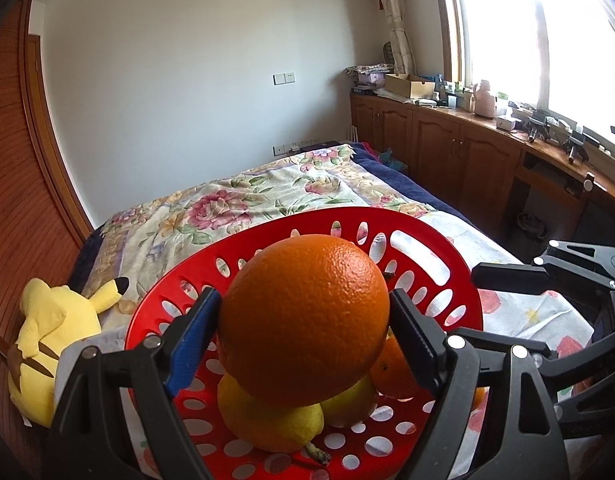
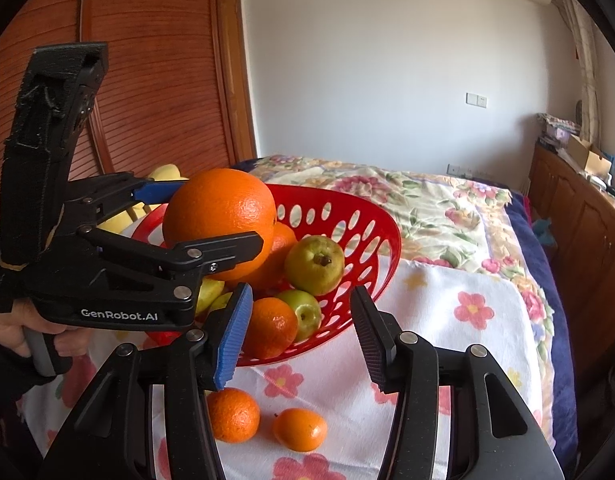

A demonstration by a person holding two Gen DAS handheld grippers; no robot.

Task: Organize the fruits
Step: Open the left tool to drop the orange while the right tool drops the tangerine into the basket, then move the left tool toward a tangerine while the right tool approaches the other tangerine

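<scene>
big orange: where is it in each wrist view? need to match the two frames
Left wrist: big orange at centre, clamped between the left gripper jaws, above the fruit in the red basket.
Right wrist: big orange upper left of centre, held over the basket by the left gripper coming in from the left.
Shared landmark: the red basket.

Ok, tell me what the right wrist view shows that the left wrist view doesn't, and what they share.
Only the right wrist view shows two small oranges lying on the flowered cloth outside the basket, the open right gripper over them, and the hand that holds the left gripper.

Only the left wrist view shows the window and the whole yellow plush toy.

Both show the left gripper clamping the big orange above the red basket of fruit.
</scene>
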